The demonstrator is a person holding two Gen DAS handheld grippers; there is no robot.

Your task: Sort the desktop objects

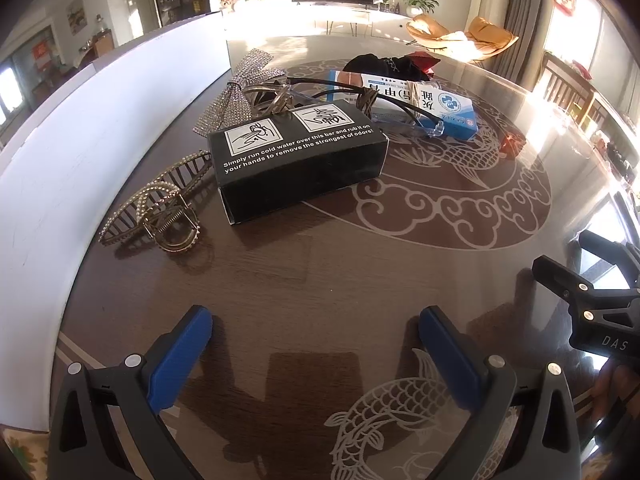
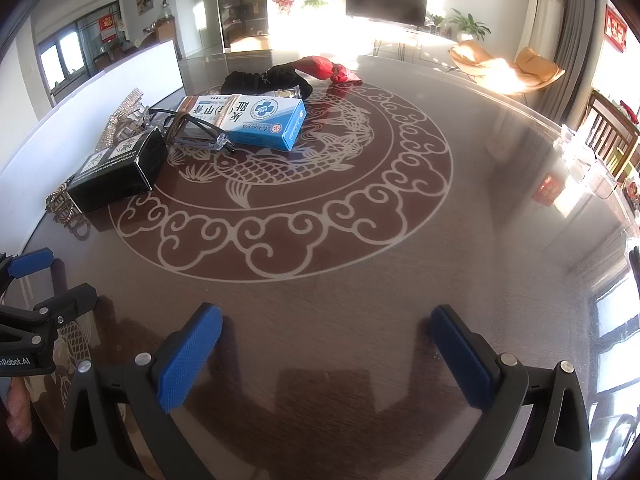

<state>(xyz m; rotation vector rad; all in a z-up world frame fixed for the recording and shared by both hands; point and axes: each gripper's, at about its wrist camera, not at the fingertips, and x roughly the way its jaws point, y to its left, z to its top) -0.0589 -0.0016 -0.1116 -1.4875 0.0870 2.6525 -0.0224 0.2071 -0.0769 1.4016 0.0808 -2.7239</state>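
A black box [image 1: 298, 156] with white print lies on the dark round table [image 1: 320, 280]. Left of it is a gold hair claw [image 1: 160, 208]. Behind it lie a rhinestone bow [image 1: 240, 88], glasses [image 1: 384, 108], a blue and white medicine box [image 1: 432, 104], and black cloth [image 1: 380, 66] and a red item [image 1: 424, 58]. My left gripper [image 1: 316, 336] is open and empty, well short of the black box. My right gripper [image 2: 326, 332] is open and empty over bare table. In the right wrist view the black box [image 2: 120, 168], the medicine box [image 2: 256, 120] and the red item [image 2: 328, 68] lie far left.
A white box wall [image 1: 80, 140] curves along the table's left edge. The right gripper's body [image 1: 592, 300] shows at right in the left wrist view. The left gripper's body [image 2: 32, 320] shows at left in the right wrist view. Chairs stand at the far right [image 2: 612, 136].
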